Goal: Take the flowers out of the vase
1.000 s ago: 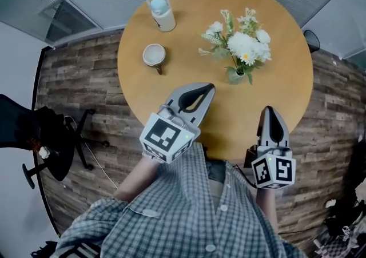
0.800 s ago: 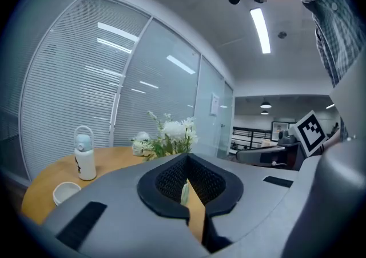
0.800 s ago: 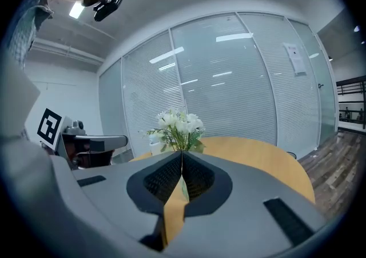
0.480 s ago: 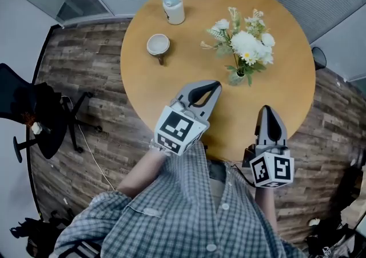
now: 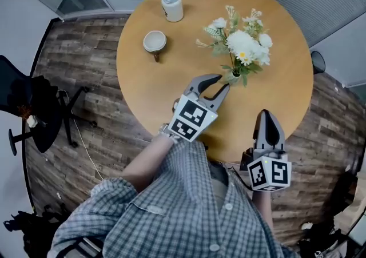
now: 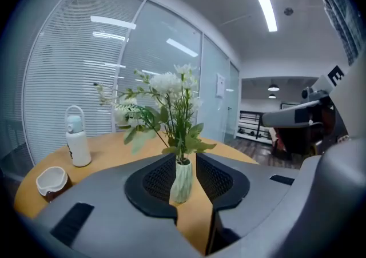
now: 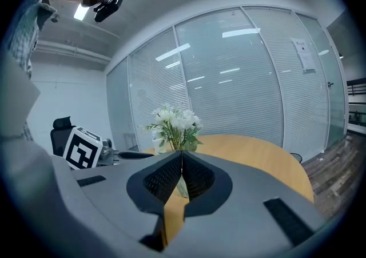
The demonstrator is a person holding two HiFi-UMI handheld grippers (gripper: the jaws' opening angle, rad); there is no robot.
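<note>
While the left gripper (image 5: 222, 83) hovers just short of the pale vase (image 5: 233, 76) on the round table (image 5: 143, 74), its jaws have just been opening to a partial gap that grips nothing (the vase shows framed in it, dead ahead at 12 o'clock). The white flowers (image 5: 243, 42) stand in the vase, stems upright. The right gripper (image 5: 269, 119), jaws together and empty, sits well back at the vase's 5 o'clock, so the left looks better placed.

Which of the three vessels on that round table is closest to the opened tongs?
The pale vase holding the white flowers: it stands right before the left tongs, while the cup and the white bottle sit far off.
</note>
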